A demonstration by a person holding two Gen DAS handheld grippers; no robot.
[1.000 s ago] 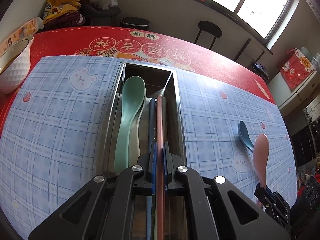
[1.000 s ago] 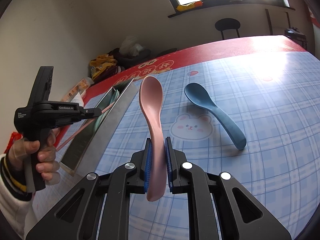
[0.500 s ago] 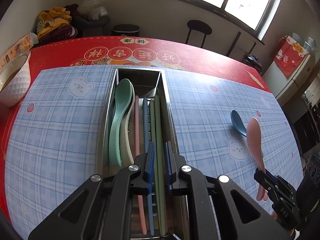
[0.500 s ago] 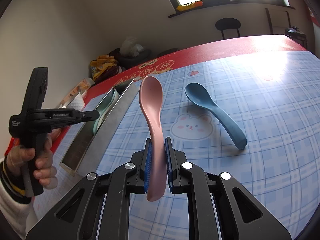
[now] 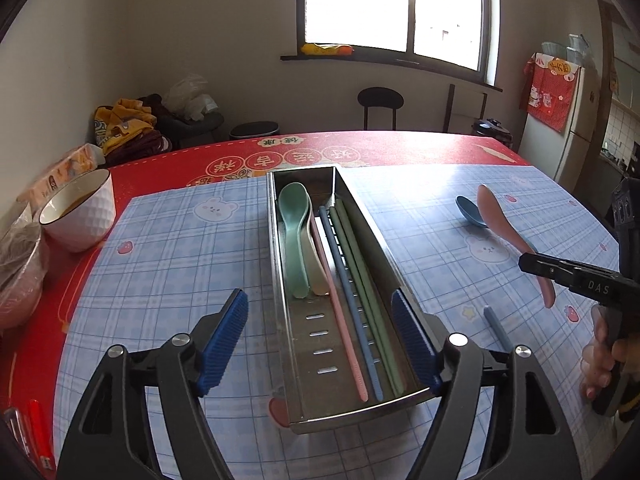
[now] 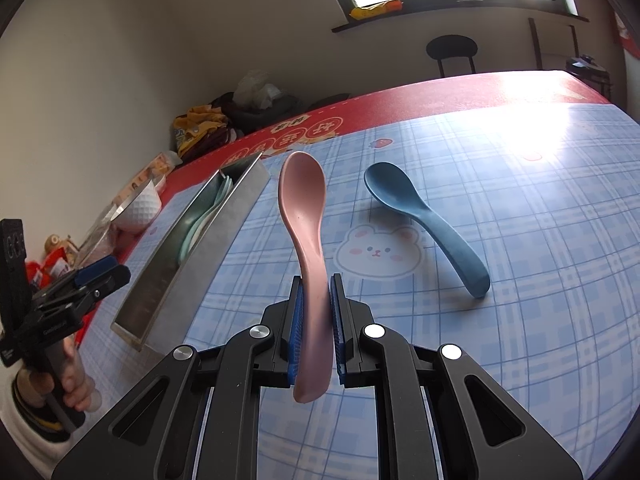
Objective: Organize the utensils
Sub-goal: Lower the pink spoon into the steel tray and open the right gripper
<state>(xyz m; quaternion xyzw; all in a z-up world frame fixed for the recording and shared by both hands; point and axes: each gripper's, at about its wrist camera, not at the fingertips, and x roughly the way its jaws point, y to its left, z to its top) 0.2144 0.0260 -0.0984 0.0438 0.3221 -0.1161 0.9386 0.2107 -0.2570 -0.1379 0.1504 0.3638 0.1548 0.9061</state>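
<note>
A long steel utensil tray lies on the blue checked mat. It holds a green spoon, a cream spoon beside it, and pink, blue and green chopsticks. My left gripper is open and empty, raised above the tray's near end. My right gripper is shut on a pink spoon, held above the mat right of the tray. The pink spoon also shows in the left wrist view. A blue spoon lies on the mat to its right.
A white bowl and a wrapped bowl stand at the table's left edge. A red pen lies near the front left. A blue stick lies on the mat right of the tray. A stool stands behind the table.
My left gripper let go of the pink chopstick, which now lies in the tray, then opened wide and lifted back. My right gripper kept holding the pink spoon almost still.
</note>
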